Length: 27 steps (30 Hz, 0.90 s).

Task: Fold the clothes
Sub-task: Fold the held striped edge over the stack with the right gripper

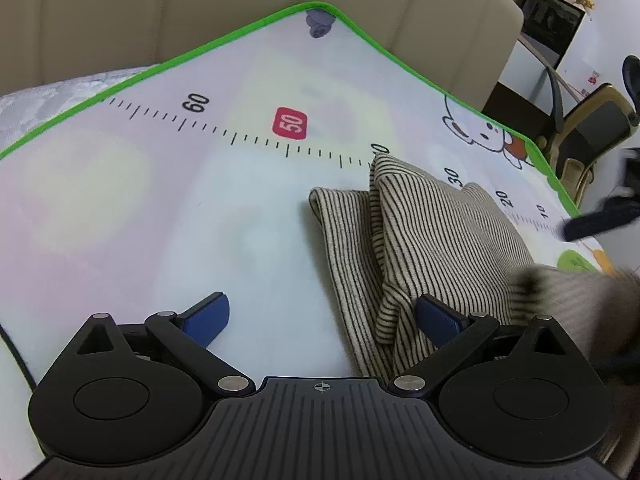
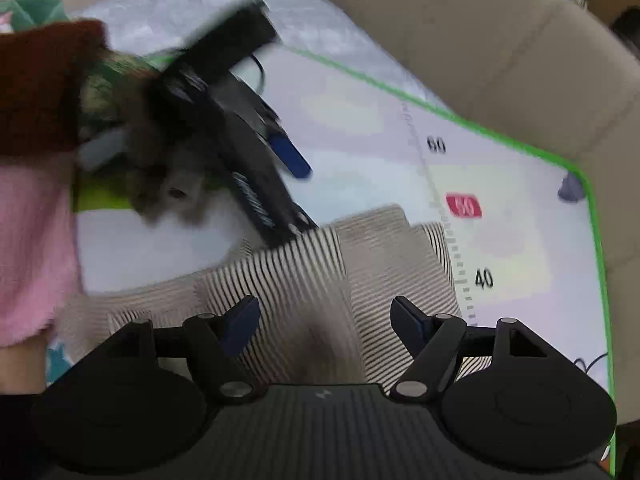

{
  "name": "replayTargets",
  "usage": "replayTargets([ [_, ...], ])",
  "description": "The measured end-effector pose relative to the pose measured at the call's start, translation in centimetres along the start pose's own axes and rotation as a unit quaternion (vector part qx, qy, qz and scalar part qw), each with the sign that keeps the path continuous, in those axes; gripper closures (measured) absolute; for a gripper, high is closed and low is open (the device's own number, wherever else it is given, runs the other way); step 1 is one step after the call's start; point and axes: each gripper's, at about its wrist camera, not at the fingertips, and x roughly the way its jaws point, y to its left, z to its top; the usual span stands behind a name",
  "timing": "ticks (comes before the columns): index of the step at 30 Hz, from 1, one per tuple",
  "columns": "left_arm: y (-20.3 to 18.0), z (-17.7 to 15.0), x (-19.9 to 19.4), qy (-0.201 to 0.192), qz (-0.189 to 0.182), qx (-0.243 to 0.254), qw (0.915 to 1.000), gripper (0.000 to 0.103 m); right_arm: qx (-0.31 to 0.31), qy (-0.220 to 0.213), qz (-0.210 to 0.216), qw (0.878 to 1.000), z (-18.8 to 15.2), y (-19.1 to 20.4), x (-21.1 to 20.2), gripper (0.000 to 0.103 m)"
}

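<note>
A beige garment with thin black stripes [image 1: 432, 232] lies folded in layers on a white play mat with a green border [image 1: 160, 200]. My left gripper [image 1: 320, 316] is open and held low over the mat. Its right finger is over the garment's near edge and its left finger over bare mat. My right gripper [image 2: 324, 320] is open just above the striped garment [image 2: 320, 260], with cloth below the gap and neither pad pressing on it. This view is blurred. One blue finger [image 2: 290, 156] of the left gripper shows beyond the garment.
A beige padded sofa back [image 1: 240, 8] runs behind the mat [image 2: 520, 240]. White lace cloth [image 1: 40, 104] lies beside the mat. A desk with a monitor [image 1: 552, 20] and a chair [image 1: 596, 120] stand far right. A pink sleeve [image 2: 32, 248] fills the left edge.
</note>
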Motion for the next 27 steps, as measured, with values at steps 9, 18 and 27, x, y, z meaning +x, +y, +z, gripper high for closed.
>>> replayTargets([
  [9, 0.8, 0.6, -0.3, -0.009, -0.006, -0.038, 0.9992, 0.000, 0.017, 0.024, 0.020, 0.999, -4.2, 6.8, -2.8, 0.025],
  [18, 0.9, 0.2, -1.0, -0.010, 0.023, -0.038, 0.9990, 0.000, -0.124, 0.033, -0.040, 0.991, -8.1, 16.0, 2.5, 0.016],
  [27, 0.9, 0.1, -1.0, -0.007, 0.024, -0.033, 0.9991, 0.000, -0.026, 0.041, -0.020, 0.999, -7.4, 13.2, 2.8, 0.063],
])
